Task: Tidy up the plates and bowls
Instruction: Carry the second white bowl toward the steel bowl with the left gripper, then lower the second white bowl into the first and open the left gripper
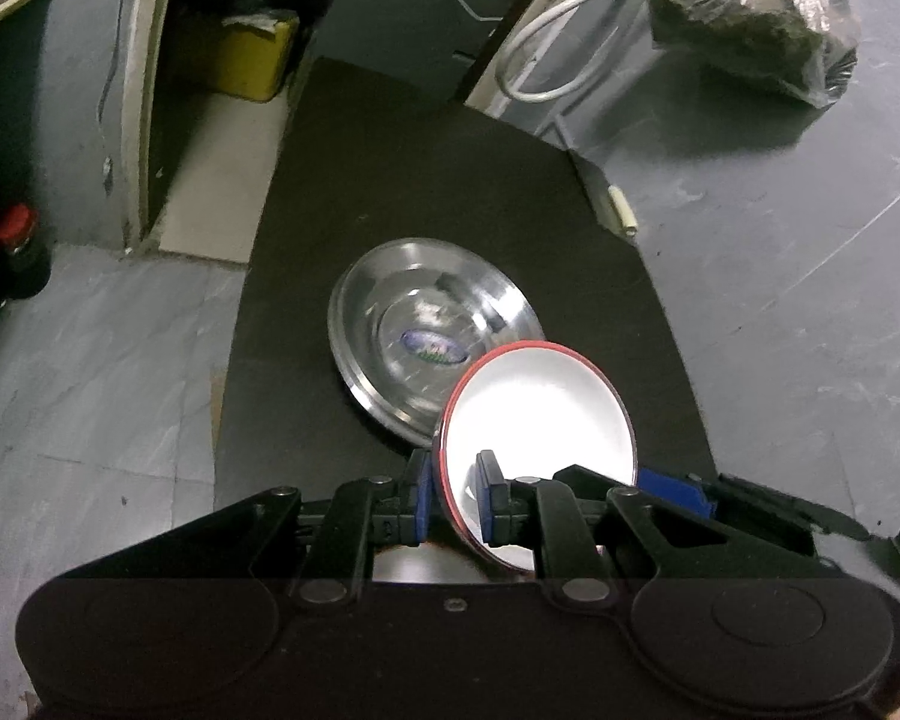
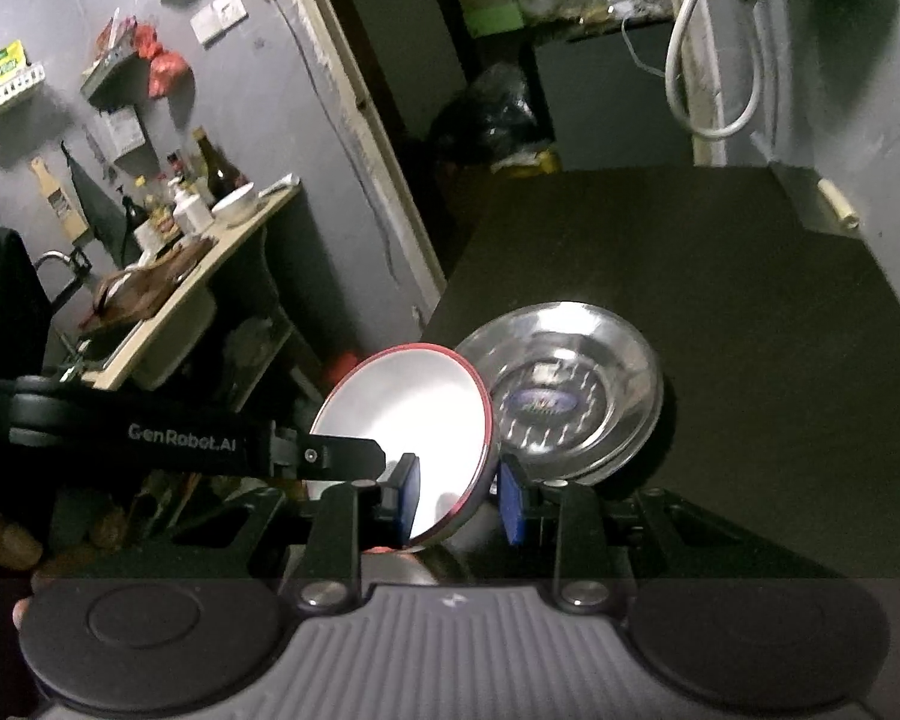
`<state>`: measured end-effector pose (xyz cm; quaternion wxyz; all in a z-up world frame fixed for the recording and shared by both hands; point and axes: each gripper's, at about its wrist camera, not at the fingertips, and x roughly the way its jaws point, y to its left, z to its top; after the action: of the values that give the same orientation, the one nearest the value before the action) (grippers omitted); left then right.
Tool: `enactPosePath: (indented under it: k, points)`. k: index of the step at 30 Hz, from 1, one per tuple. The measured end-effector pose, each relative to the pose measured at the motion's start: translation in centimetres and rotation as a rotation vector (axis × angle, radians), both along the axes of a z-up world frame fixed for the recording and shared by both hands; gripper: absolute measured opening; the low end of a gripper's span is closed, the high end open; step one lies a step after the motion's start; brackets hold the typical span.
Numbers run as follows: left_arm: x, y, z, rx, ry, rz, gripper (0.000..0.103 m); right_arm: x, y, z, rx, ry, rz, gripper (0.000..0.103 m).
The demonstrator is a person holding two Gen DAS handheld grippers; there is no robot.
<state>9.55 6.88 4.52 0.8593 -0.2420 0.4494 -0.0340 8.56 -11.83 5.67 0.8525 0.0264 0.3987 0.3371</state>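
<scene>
- Left claw (image 1: 457,495) and right claw (image 2: 461,495) each pinch the red-rimmed white bowl's (image 1: 540,414) rim.
- Steel plate (image 1: 432,342) lies on the black counter (image 1: 450,192) at 11 o'clock of the bowl, just behind it.
- A bagged lump (image 1: 756,30) sits at 1 o'clock.

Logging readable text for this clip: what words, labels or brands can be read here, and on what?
"GenRobot.AI": on the left gripper arm, seen in the right wrist view.
Blue oval label in the steel plate: too blurred to read.
Green packet on the wall shelf: too small to read.
Bottles on the counter: labels unreadable.
</scene>
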Motion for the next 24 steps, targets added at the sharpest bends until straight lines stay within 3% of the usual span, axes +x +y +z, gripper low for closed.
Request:
enactPosePath:
  k: [24]
  points:
    - [-2.3, 0.4, -3.0, 0.020, 0.157, -0.030, 0.017, -0.1, 1.9, -2.5, -0.121, 0.152, 0.140, 0.033]
